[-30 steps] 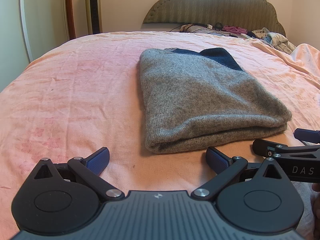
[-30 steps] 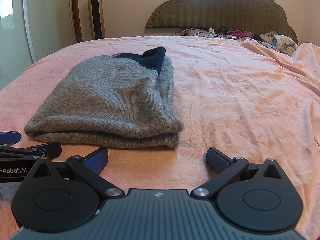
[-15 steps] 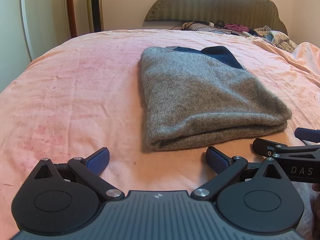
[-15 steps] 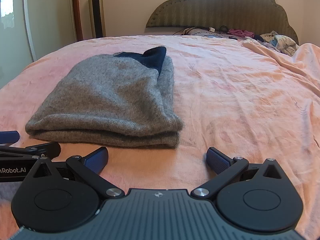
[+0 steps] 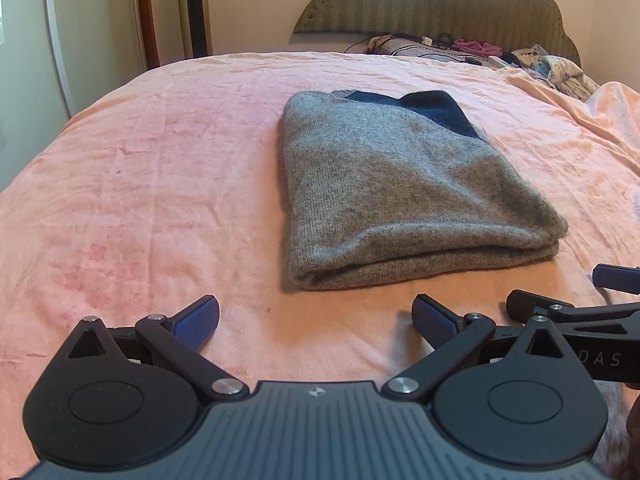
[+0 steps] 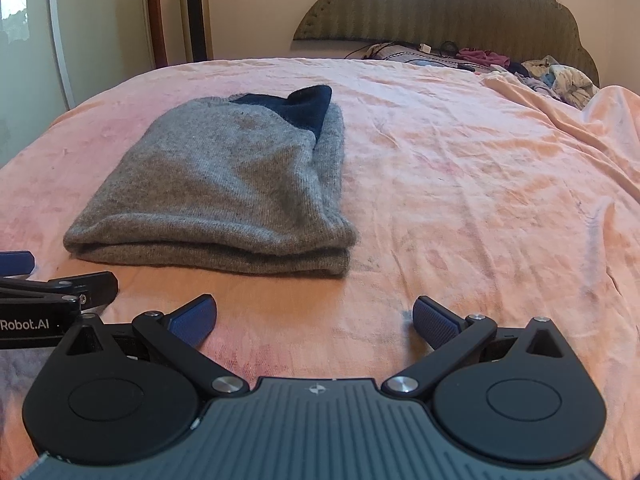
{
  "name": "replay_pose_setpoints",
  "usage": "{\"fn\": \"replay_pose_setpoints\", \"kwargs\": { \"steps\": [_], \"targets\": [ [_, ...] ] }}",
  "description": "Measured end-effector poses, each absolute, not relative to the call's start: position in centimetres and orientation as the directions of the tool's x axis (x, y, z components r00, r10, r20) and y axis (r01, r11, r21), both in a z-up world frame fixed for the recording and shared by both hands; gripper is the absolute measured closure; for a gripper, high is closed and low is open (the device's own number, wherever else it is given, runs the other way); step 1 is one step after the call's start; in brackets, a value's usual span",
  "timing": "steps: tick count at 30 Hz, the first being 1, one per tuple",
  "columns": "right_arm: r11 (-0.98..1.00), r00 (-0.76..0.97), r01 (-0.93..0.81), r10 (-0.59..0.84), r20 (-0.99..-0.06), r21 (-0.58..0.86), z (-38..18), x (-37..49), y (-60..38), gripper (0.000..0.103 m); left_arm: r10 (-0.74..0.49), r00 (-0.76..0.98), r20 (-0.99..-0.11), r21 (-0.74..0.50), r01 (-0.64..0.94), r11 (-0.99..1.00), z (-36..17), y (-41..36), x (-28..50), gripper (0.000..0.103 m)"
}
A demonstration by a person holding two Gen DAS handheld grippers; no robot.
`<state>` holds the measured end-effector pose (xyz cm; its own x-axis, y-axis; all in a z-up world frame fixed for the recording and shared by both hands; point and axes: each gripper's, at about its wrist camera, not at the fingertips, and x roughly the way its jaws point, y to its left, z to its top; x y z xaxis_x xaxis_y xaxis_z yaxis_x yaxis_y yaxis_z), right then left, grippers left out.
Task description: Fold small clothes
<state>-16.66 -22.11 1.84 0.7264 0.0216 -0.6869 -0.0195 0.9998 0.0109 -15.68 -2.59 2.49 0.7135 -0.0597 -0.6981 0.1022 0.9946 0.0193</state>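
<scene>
**One folded jumper, two empty grippers**

One grey knitted jumper with a dark navy patch at its far end (image 5: 400,184) is seen lying folded into a compact, layered rectangle on the pink, wrinkled bedspread (image 5: 140,184). Its long axis is run away from the cameras toward the scalloped, padded olive headboard (image 5: 432,4), and its thick folded edge is turned toward both tools. No part of it is touched by either tool.

The left gripper (image 5: 316,320) is held low, just short of that near edge, with its blue pads spread wide and nothing between them; the jumper is placed ahead and a little to its right. The right gripper (image 6: 316,320) is likewise spread and empty, and from it the jumper (image 6: 224,184) is found ahead and to the left, so the bundle is set between the two tools (the left being perhaps slightly the nearer, though this is hard to judge).

The folding is judged to be complete or nearly so. A heap of mixed, crumpled clothes (image 6: 560,76) is visible well beyond, near the headboard, and a next garment would presumably be drawn from there.
</scene>
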Motion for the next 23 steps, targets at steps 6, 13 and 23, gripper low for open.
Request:
{"fn": "replay_pose_setpoints", "kwargs": {
  "steps": [6, 13, 23],
  "targets": [
    [1.000, 0.717, -0.023, 0.027, -0.696, 0.015, 1.8, -16.0, -22.2, 0.000, -0.063, 0.698, -0.714, 0.015, 0.106, 0.994, 2.1, -2.4, -15.0, 0.000],
    [0.999, 0.713, -0.033, 0.030, -0.701, 0.009, 1.7, -15.6, -21.9, 0.000, -0.054, 0.703, -0.709, 0.015, 0.092, 0.996, 2.0, -1.9, -14.9, 0.000],
    [0.999, 0.731, -0.042, 0.044, -0.681, 0.019, 2.9, -16.0, -22.6, 0.000, -0.105, 0.738, -0.667, -0.010, 0.132, 0.991, 3.8, -0.1, -15.6, 0.000]
  ]
}}
